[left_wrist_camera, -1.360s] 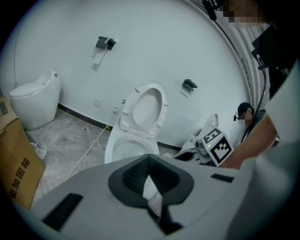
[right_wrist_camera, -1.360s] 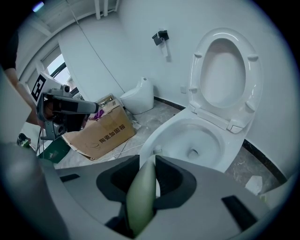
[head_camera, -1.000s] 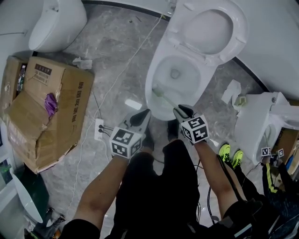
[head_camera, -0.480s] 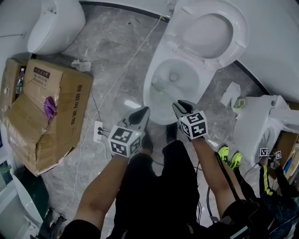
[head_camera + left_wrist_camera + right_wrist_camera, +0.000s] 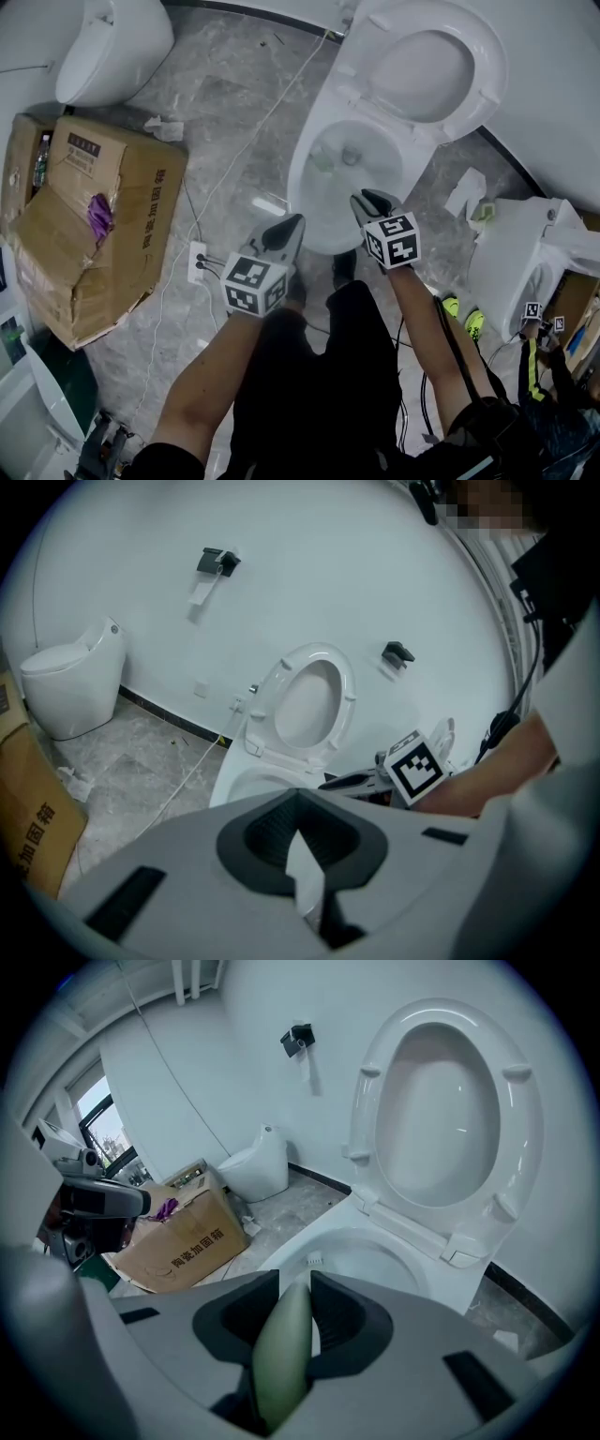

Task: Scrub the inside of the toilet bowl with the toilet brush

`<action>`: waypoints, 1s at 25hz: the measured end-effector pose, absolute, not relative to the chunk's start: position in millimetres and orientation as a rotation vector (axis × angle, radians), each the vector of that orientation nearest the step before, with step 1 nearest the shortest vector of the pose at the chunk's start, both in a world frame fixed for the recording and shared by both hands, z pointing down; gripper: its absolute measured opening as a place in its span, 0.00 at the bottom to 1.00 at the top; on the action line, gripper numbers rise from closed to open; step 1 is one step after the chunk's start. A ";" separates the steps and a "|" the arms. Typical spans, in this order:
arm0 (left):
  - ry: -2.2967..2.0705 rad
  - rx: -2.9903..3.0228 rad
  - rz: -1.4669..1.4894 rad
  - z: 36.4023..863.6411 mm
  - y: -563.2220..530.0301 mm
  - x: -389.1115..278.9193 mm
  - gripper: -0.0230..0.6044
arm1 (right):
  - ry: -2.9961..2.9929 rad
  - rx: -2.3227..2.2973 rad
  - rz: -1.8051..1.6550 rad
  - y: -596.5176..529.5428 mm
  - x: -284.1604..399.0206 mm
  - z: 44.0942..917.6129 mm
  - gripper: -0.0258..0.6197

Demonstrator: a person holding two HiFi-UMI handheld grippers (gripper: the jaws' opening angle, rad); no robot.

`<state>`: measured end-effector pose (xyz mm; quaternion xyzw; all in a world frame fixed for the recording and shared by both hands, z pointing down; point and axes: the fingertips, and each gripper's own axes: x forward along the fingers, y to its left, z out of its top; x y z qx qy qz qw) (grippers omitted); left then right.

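The white toilet bowl [image 5: 302,183] stands open, its seat and lid [image 5: 431,61] raised. My right gripper [image 5: 367,200] hangs over the bowl's near rim, shut on the pale green handle of the toilet brush [image 5: 284,1354]. The brush head [image 5: 322,161] lies against the bowl's left inner wall; in the right gripper view its white bristles [image 5: 314,1260] show just past the jaws. My left gripper [image 5: 289,228] sits shut and empty beside the bowl's near left edge, pointing at the toilet [image 5: 246,780].
A large cardboard box [image 5: 94,225] lies on the marble floor at left, with a second toilet [image 5: 112,47] behind it. A power strip [image 5: 198,261] and cables cross the floor. Another white fixture [image 5: 520,253] and crumpled paper [image 5: 466,187] are at right.
My right gripper has pushed forward over the rim, and the brush head has slid from the near left wall farther up the left side. The left gripper has barely shifted.
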<state>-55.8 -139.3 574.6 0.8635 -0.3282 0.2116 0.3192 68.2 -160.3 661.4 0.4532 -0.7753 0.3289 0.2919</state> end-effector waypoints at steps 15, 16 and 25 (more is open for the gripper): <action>-0.899 2.268 0.554 570.0 -154.7 -39.5 0.05 | -2.044 1.288 0.869 -197.7 103.8 663.9 0.21; -0.898 2.267 0.554 570.2 -154.5 -38.0 0.05 | -2.042 1.296 0.868 -198.8 107.4 664.5 0.21; -0.880 2.277 0.542 568.2 -150.4 -21.9 0.05 | -2.017 1.348 0.857 -206.0 140.8 668.9 0.21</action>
